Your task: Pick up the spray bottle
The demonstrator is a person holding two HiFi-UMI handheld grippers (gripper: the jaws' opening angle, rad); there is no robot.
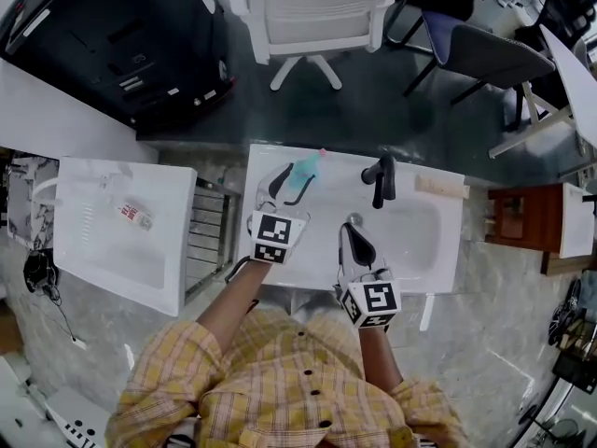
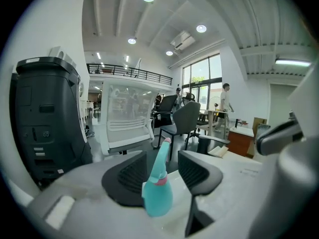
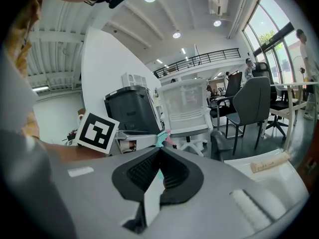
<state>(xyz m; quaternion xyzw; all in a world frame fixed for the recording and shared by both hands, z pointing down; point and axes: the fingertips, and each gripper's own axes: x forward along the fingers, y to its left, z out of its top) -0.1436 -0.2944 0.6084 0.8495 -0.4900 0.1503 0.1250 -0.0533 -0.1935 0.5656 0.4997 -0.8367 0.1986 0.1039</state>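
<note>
Plainly, bulbous teal spray bottle (image 2: 158, 193) tapers between left gripper's (image 2: 162, 166) ribbed pads (image 2: 127, 176)

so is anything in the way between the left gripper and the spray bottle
Nothing visible does. The spray bottle already stands between the jaws of the left gripper, which are apart and not closed on it. Only bare white counter lies around it, and the black faucet stands off to its right.

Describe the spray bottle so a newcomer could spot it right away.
Find the white sink in the middle of the head view; left of its black faucet, at the far edge, the left claw stands open around the spray bottle. Teal with a pink tip, it is the only bright thing on the white top.
</note>
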